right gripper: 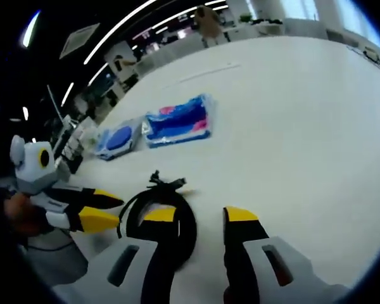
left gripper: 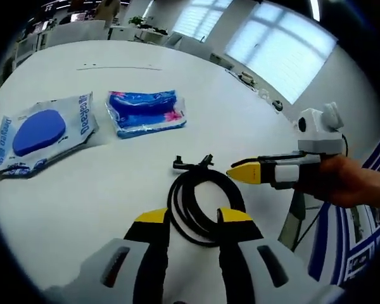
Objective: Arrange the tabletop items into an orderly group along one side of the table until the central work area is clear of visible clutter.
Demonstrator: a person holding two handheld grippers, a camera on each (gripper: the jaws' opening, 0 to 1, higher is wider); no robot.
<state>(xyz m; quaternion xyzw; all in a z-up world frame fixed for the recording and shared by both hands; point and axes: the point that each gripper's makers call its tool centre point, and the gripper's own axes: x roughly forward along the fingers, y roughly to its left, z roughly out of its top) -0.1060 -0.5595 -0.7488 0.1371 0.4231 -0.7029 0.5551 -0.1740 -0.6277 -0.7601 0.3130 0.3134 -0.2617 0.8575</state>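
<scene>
A black coiled cable (left gripper: 206, 179) lies on the white table (left gripper: 101, 183), its plugs pointing away. My left gripper (left gripper: 194, 216) is open, its yellow-tipped jaws straddling the coil's near side. My right gripper (left gripper: 246, 172) comes in from the right, its tip just beside the coil. In the right gripper view, my right gripper (right gripper: 200, 214) is open, its left jaw over the cable (right gripper: 187, 231), and my left gripper (right gripper: 102, 209) stands open at the left. Farther off lie a blue and pink pack (left gripper: 145, 111) (right gripper: 177, 121) and a pack with a blue oval (left gripper: 41, 133) (right gripper: 117, 139).
A hand (left gripper: 348, 180) holds the right gripper near the table's right edge. Small items (left gripper: 244, 77) sit at the far right rim. Desks and windows fill the room behind. Bare table (right gripper: 291, 126) stretches to the right of the cable.
</scene>
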